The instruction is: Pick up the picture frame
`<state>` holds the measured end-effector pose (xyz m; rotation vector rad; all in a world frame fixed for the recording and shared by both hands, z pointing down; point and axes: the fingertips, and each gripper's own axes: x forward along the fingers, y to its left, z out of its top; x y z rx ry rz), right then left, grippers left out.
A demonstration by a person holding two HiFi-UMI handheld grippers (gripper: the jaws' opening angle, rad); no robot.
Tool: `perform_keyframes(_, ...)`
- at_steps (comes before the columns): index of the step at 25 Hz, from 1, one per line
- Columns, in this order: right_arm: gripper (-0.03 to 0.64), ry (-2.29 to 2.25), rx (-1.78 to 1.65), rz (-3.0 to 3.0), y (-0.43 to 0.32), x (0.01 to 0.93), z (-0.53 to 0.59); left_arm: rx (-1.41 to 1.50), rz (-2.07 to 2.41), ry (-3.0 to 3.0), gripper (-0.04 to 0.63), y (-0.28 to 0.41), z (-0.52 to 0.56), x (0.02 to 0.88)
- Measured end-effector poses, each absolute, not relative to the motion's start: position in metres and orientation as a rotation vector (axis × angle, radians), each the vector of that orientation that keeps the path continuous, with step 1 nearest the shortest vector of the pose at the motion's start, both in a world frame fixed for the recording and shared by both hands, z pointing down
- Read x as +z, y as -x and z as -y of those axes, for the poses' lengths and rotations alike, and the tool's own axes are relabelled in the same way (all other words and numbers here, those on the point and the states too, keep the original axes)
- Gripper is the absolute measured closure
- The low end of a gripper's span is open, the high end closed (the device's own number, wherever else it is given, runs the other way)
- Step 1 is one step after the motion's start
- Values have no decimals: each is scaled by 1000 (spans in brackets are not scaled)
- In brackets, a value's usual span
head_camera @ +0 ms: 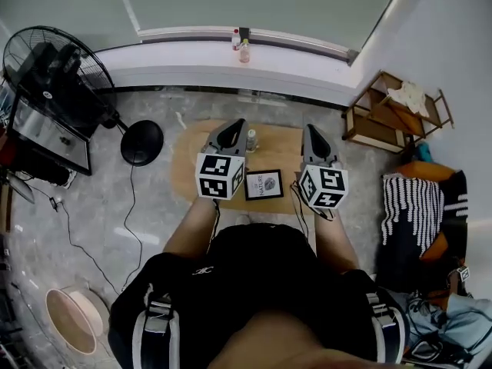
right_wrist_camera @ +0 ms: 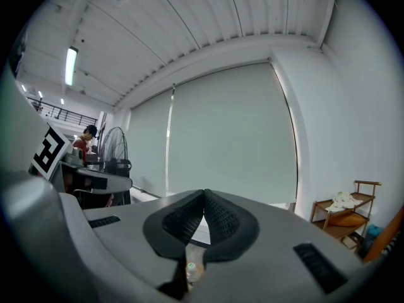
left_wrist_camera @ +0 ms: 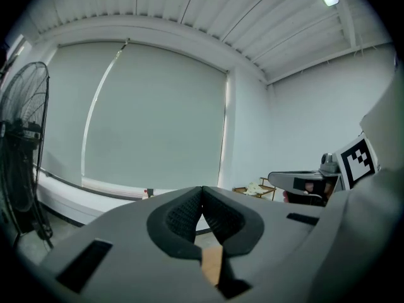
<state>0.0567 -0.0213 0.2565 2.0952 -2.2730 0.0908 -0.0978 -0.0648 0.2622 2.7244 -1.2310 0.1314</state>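
A small black picture frame with a white mat lies flat on a low wooden table, between my two grippers in the head view. My left gripper is held level above the table's left part, jaws shut and empty. My right gripper is held level above the table's right part, also shut and empty. In the left gripper view the closed tips point at a window blind. In the right gripper view the shut tips face the same blind, with a small bottle glimpsed beneath them.
A small bottle stands on the table behind the frame. A standing fan with its round base is at left. A wooden shelf stands at right, a striped cloth below it. Two bottles sit on the window ledge.
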Motion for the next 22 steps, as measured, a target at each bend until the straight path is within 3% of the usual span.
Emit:
perform_keyframes(17,598,-1903,441,2171,-105,372,98,396,1227,-2492,574,87,137,361)
perform_keyframes(18,550,-1867,496,2173,-108,384,102,426,1220,-2480,558,84,139,371)
perform_keyframes(19,472,-1825,555,2173,-111,398,105,459,1207,-2465,482,81,141,383)
perform_keyframes(20,471,-1787,610,2166,-114,414,109,499,1191,-2445,420,78,142,398)
perform_keyframes(22,472,-1736,685,2129,-125,446,115,581,1165,-2389,402,73,145,430)
